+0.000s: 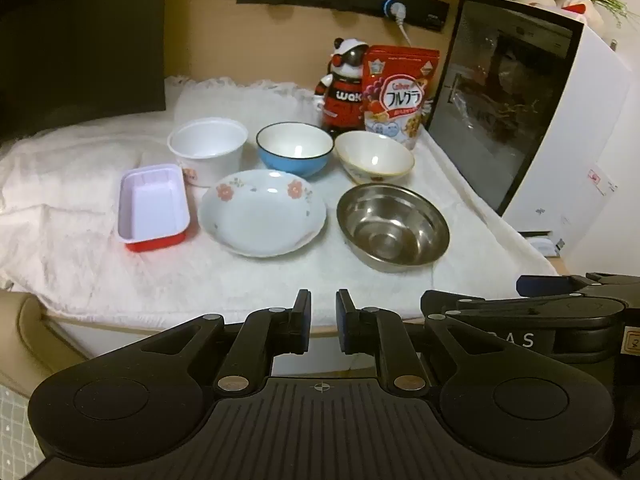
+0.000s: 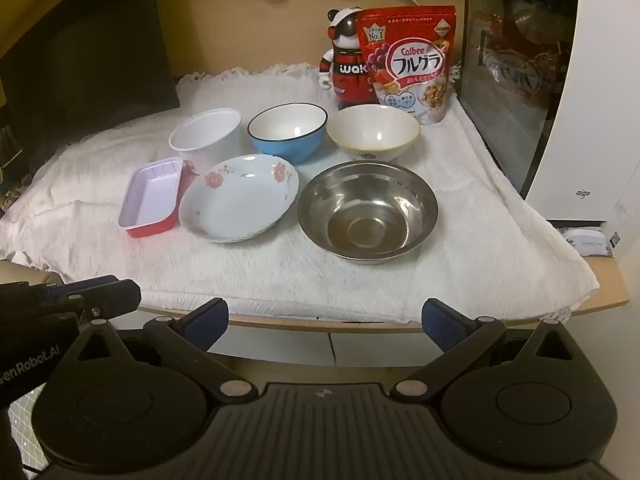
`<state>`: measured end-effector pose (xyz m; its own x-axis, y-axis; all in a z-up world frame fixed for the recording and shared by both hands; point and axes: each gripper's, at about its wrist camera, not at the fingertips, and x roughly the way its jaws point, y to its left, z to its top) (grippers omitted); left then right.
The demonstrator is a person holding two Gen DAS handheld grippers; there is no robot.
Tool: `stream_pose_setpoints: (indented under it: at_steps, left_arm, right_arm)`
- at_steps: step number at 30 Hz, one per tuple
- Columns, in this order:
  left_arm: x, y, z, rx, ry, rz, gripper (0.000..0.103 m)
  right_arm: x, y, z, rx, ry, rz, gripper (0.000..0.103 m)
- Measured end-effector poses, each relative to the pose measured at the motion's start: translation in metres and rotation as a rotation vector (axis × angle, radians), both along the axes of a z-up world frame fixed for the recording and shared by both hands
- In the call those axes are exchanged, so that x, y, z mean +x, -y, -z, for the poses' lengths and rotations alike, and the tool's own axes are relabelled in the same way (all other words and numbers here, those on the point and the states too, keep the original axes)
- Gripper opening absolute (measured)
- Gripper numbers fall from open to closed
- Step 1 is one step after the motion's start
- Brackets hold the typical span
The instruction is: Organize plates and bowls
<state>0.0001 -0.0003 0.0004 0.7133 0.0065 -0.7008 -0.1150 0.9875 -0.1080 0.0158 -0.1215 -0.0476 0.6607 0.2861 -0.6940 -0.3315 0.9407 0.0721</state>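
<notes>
Bowls and plates sit unstacked on the white cloth; steel bowl lies nearest, right of the floral plate. Right gripper spread wide, left gripper nearly closed, both empty. Best pinch one rim wall squarely, lift clear, nest smaller into larger.

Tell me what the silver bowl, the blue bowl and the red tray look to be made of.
Silver bowl: likely stainless steel, brushed and mirror-like, with reflections inside. Blue bowl: probably enamelware or glazed ceramic, glossy, dark rim, white inside with a sharp highlight. Red tray: apparently thin moulded plastic, matte pale inside, ribbed end wall.
</notes>
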Motion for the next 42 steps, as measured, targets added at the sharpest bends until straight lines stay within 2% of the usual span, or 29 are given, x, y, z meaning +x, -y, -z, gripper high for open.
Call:
stream_pose_setpoints:
  at_steps: [12, 42]
  left_arm:
    - [0.001, 0.000, 0.001, -0.030, -0.031, -0.049, 0.016]
    - [0.001, 0.000, -0.001, -0.030, -0.027, -0.035, 0.016]
  right_arm:
    - [0.004, -0.016, 0.001, 0.003, -0.016, -0.013, 0.103]
    - [0.000, -0.006, -0.005, 0.018, -0.009, -0.026, 0.103]
